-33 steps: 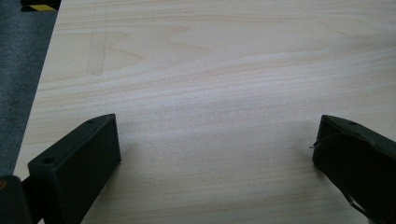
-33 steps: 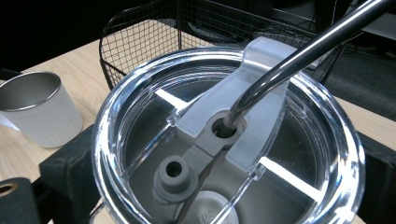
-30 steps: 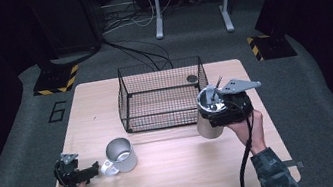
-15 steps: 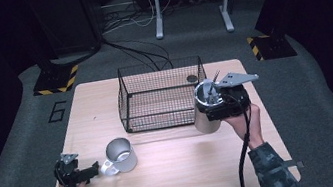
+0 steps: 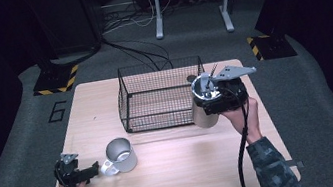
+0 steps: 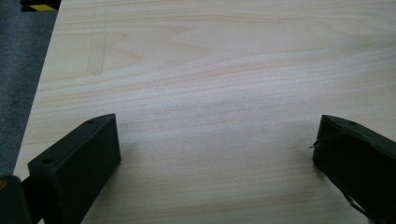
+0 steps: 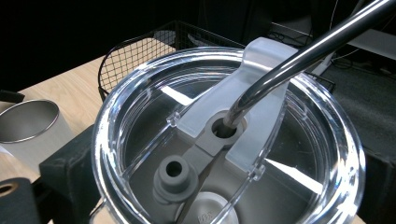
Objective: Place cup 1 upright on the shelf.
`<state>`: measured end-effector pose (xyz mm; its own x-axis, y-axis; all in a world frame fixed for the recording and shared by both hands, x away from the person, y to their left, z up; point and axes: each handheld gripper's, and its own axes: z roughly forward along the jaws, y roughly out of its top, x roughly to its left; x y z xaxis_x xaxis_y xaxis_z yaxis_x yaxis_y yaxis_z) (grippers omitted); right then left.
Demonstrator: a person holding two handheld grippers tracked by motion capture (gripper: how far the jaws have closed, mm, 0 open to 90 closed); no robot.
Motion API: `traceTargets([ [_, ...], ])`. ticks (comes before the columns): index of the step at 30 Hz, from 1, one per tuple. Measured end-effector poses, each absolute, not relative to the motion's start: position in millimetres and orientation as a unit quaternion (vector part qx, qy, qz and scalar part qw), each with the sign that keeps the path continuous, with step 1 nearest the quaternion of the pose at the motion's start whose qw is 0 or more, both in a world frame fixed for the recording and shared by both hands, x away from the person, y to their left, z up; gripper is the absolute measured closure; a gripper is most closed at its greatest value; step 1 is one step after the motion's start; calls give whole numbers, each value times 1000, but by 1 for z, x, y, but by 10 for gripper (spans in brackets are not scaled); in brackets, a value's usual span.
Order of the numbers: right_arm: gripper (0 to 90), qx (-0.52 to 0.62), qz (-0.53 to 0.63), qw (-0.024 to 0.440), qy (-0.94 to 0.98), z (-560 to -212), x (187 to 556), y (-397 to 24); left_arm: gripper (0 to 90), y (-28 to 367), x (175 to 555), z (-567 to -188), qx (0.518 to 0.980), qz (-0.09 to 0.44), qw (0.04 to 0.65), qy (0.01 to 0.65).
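Two grippers in play. Left gripper [image 5: 94, 168] sits low on the table [image 5: 177, 173], jaws spread wide with bare wood between them, holding nothing; the steel mug [image 5: 119, 155] stands just ahead of its tips, handle toward it.

Right gripper [image 5: 209, 98] has its jaws clamped on either side of the lidded tumbler [image 5: 203, 110], held up beside the right end of the wire basket [image 5: 161, 95], a metal straw [image 7: 299, 51] sticking out of the clear lid [image 7: 229, 140].

Risks, as I read it:
- smooth steel wall in a side pinch: could slip or rotate if the hand tilts
- straw could snag the basket wire on the way over the rim
- tumbler bottom could clip the basket's top edge

Hard to make out: jaw contact on the tumbler wall is hidden under the lid in the right gripper view; can't tell whether there's liquid inside. Small dark item behind the tumbler, unidentifiable.
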<state>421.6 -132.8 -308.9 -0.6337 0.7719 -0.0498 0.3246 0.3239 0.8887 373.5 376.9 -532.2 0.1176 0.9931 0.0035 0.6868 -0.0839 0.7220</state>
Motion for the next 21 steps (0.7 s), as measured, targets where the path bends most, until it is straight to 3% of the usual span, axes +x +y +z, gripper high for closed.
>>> traceTargets([
  [21,35,343,459,249,781,-293,439,-125,6,377,373,-532,688,261,292,611],
])
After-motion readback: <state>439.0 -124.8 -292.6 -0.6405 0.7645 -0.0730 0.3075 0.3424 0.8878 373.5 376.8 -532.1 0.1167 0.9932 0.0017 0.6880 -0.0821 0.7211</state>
